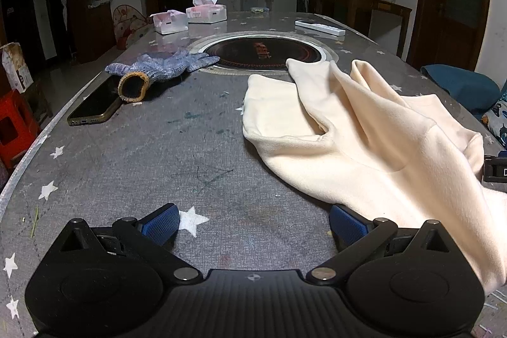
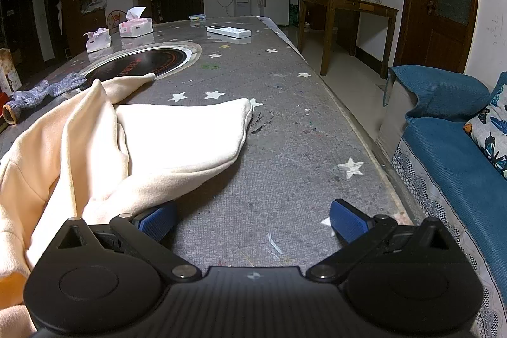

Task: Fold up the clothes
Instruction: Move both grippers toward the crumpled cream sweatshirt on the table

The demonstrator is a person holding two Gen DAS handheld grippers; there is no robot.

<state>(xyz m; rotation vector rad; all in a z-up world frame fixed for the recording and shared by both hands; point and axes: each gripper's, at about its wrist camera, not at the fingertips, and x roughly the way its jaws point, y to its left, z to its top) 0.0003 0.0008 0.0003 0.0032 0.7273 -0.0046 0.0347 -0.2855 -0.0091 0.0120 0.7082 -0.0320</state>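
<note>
A cream garment lies crumpled on the grey star-patterned table, its sleeves reaching toward the round hob. In the left wrist view it fills the right half. My left gripper is open and empty, low over the table, with the garment's edge beside its right finger. In the right wrist view the garment fills the left half. My right gripper is open and empty, with the cloth's edge against its left finger.
A round black hob is set in the table's middle. A blue knit glove and a phone lie at the left. Two tissue boxes and a white remote sit farther back. A blue sofa stands by the table's right edge.
</note>
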